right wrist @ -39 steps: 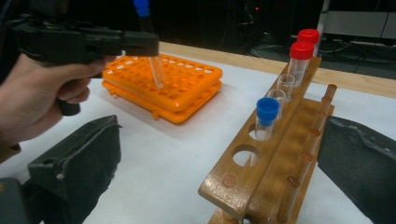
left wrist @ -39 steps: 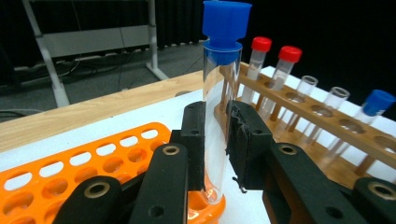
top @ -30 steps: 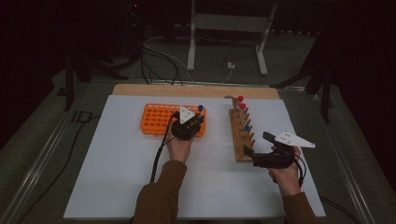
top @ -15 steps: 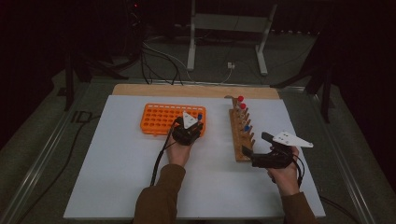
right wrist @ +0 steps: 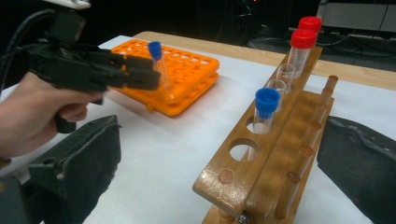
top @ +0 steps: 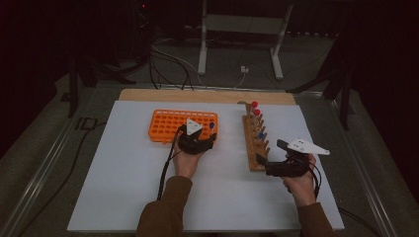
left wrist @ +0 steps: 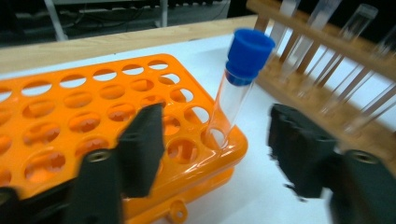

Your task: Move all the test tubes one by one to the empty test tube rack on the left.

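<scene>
Tube transfer between two racks is the work in hand. The blue-capped tube [left wrist: 238, 88] stands in a corner hole of the orange rack [left wrist: 93, 121], on the side facing the wooden rack [right wrist: 275, 154], and leans slightly rather than standing plumb.

Risks, judged from this position:
- The tube appears only loosely seated. A sideways brush from either jaw during withdrawal could tip it further or lift it out of the hole.
- The orange rack is light and rests free on the white table [top: 123, 187]. A jaw catching its rim could drag it across the surface.
- The right hand-held gripper [top: 276, 165] sits at the near end of the wooden rack. A careless push there could shift that rack and disturb the red-capped tubes [right wrist: 306, 35] and the second blue-capped tube [right wrist: 266, 105] it carries.

Left hand-held gripper [left wrist: 219, 158]: the jaws have just been opening and now stand moderately apart on either side of the tube. Neither pad touches the glass, so the tube is released.

Right hand-held gripper: the jaws stand wide, flanking the near end of the wooden rack without pressing on it. It holds nothing.
</scene>
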Action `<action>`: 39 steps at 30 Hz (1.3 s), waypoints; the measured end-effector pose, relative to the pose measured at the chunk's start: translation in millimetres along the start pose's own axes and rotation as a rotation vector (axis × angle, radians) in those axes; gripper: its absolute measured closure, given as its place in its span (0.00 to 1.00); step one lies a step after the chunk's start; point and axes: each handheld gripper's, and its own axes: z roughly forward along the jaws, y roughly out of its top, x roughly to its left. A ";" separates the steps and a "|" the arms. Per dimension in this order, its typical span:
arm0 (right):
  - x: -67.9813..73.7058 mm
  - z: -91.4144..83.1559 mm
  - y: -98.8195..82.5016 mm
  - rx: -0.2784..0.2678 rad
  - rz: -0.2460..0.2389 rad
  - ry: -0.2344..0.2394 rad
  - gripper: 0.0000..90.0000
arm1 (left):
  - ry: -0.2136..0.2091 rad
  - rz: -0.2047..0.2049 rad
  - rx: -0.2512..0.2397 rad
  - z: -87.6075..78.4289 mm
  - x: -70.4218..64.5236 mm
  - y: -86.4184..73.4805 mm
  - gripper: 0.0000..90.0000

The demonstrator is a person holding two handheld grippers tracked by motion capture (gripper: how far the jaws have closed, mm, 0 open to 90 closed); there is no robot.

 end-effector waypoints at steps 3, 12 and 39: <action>-1.1 2.5 0.1 0.009 -0.001 0.003 0.00 | -0.016 -0.068 -0.023 -8.7 3.4 2.3 0.27; -7.5 18.7 1.8 0.056 -0.025 -0.029 0.06 | -0.061 -0.097 -0.107 -41.6 -0.1 11.8 0.03; -19.1 63.1 4.6 0.121 -0.044 -0.153 0.84 | -0.011 -0.038 -0.098 -95.6 -1.6 -14.3 0.00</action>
